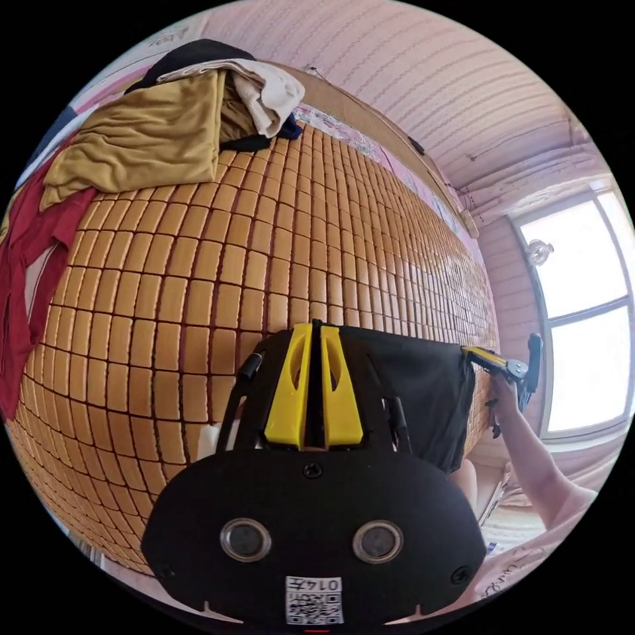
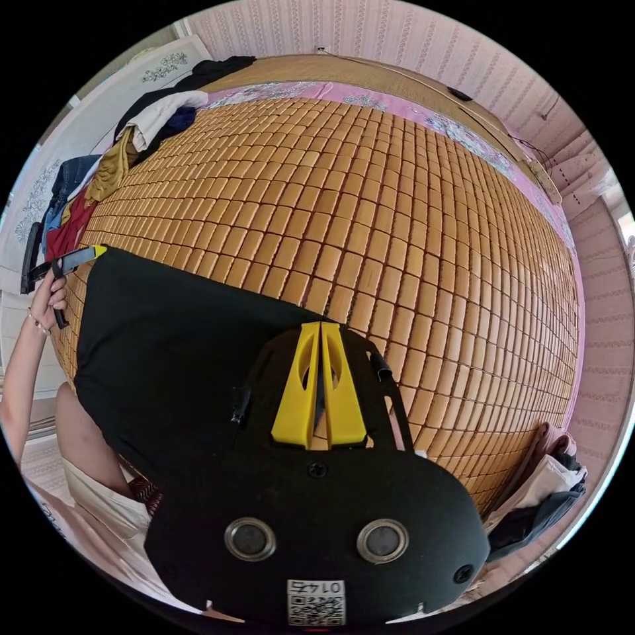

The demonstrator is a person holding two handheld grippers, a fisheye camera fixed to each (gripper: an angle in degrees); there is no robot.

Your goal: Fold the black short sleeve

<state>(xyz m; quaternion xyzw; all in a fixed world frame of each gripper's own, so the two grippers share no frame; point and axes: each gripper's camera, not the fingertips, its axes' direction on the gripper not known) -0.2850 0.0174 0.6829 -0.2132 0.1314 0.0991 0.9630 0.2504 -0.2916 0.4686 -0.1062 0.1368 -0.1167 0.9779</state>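
Right gripper view: black short sleeve (image 2: 172, 357) stretched lengthwise between clamped left gripper (image 2: 99, 251) and right gripper (image 2: 321, 327).

The black short-sleeve shirt (image 2: 178, 357) hangs stretched between the two hand-held grippers, in front of the near edge of the bed's tan bamboo-tile mat (image 2: 397, 218). The left hand-held gripper (image 1: 316, 325) pinches one top corner, the right hand-held gripper (image 2: 320, 325) the other. A pile of mixed clothes (image 1: 152, 132) lies on the mat's far corner. Folded garments (image 2: 542, 489) sit off the mat's other side.
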